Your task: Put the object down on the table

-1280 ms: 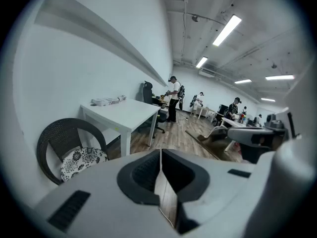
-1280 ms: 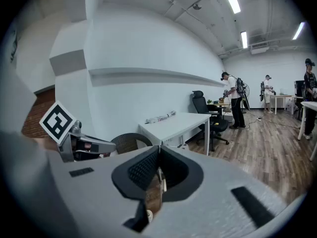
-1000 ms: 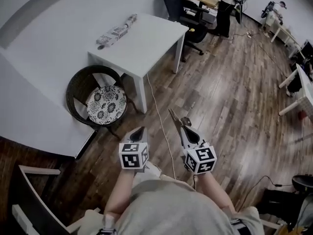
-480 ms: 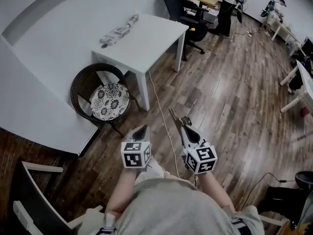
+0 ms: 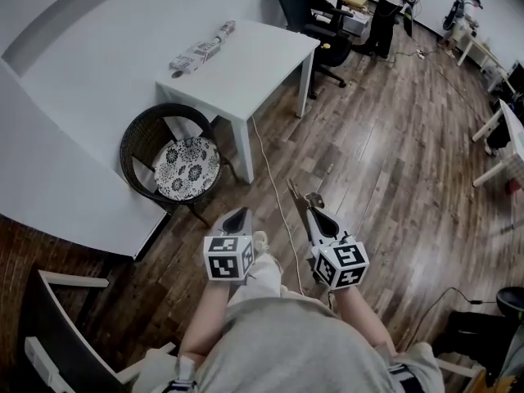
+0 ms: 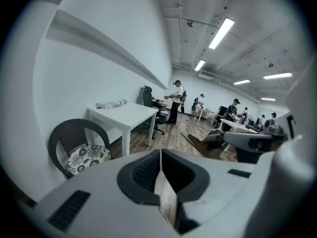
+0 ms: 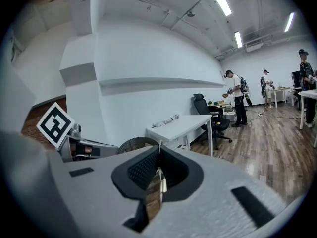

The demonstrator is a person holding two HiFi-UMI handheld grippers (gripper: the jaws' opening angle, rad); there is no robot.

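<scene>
My right gripper [image 5: 315, 214] is shut on a thin flat brownish strip [image 5: 295, 196] that sticks out ahead of its jaws over the wood floor. The left gripper view shows that strip [image 6: 198, 140] jutting from the right gripper [image 6: 247, 141]. A sliver of it [image 7: 162, 180] shows between the closed pads in the right gripper view. My left gripper [image 5: 237, 216] is shut and holds nothing, its pads meeting [image 6: 160, 152]. The white table [image 5: 246, 64] stands ahead to the left, well beyond both grippers.
A wrapped bundle [image 5: 201, 51] lies at the table's far edge. A dark wicker chair [image 5: 135, 142] with a patterned cushion stands left of the table. A white cable [image 5: 270, 178] runs across the floor. A black office chair [image 5: 307, 6], desks and people are further back.
The table and wicker chair have drifted slightly right and down in the head view, and a shoe has appeared below the left gripper. Both grippers keep their pose and stay shut.
</scene>
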